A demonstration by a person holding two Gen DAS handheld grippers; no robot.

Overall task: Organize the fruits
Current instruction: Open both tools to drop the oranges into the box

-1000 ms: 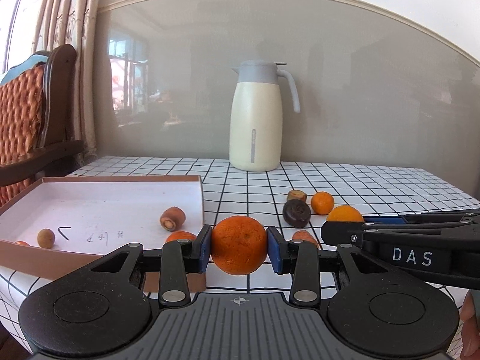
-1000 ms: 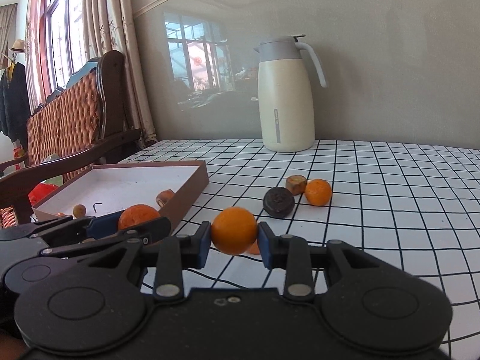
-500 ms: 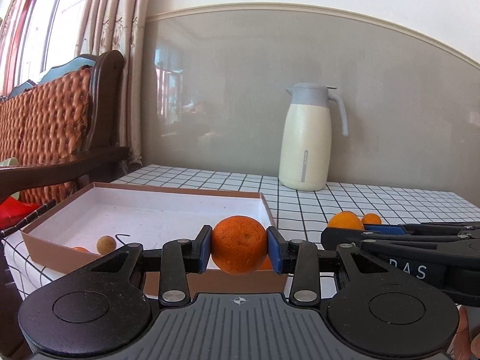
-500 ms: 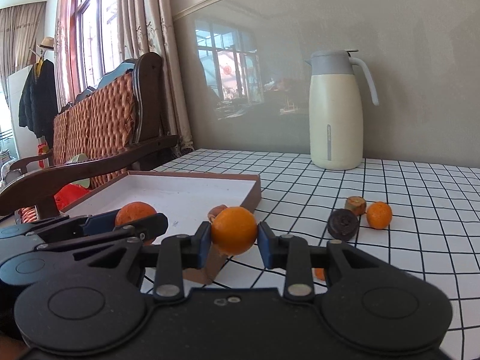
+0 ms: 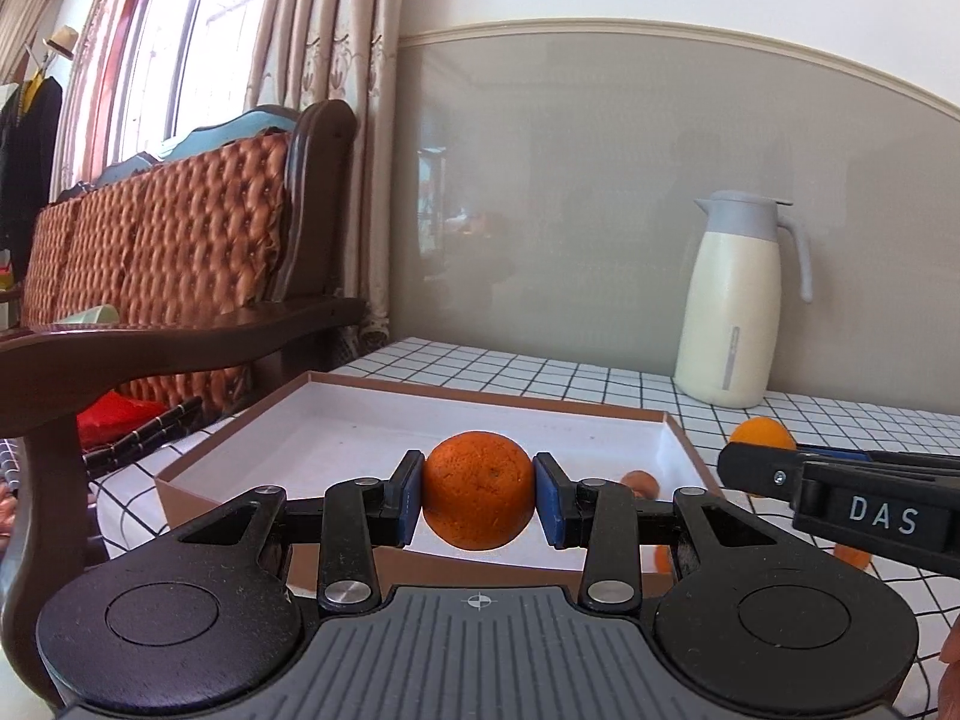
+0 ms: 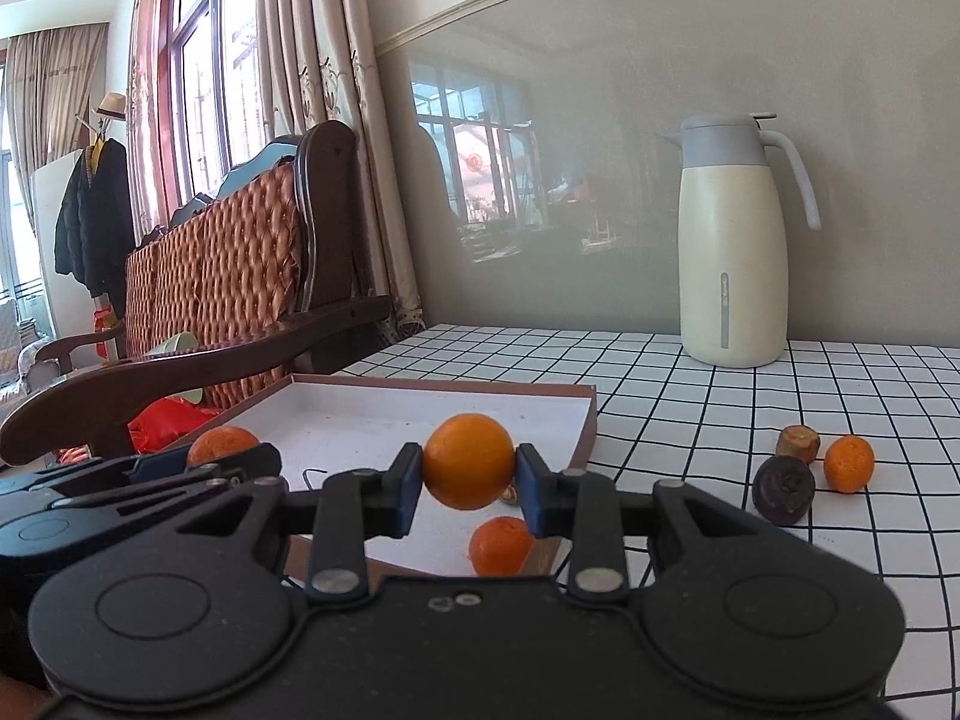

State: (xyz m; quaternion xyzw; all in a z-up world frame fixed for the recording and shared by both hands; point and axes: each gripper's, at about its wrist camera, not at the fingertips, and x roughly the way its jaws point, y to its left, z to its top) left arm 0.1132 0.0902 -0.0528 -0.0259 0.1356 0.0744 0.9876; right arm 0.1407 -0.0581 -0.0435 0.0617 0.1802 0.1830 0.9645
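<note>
Oranges gripped: left tool (image 5: 478,492) clamps dark orange (image 5: 478,489); right tool (image 6: 468,481) clamps smooth orange (image 6: 468,461); box (image 6: 591,420) beyond.

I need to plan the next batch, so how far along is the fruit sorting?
Partly done. One small orange already lies in the box. In hand: the left gripper and right gripper each clamp an orange at the box. Left on the table: a small orange, a dark fruit and a brown piece.
</note>
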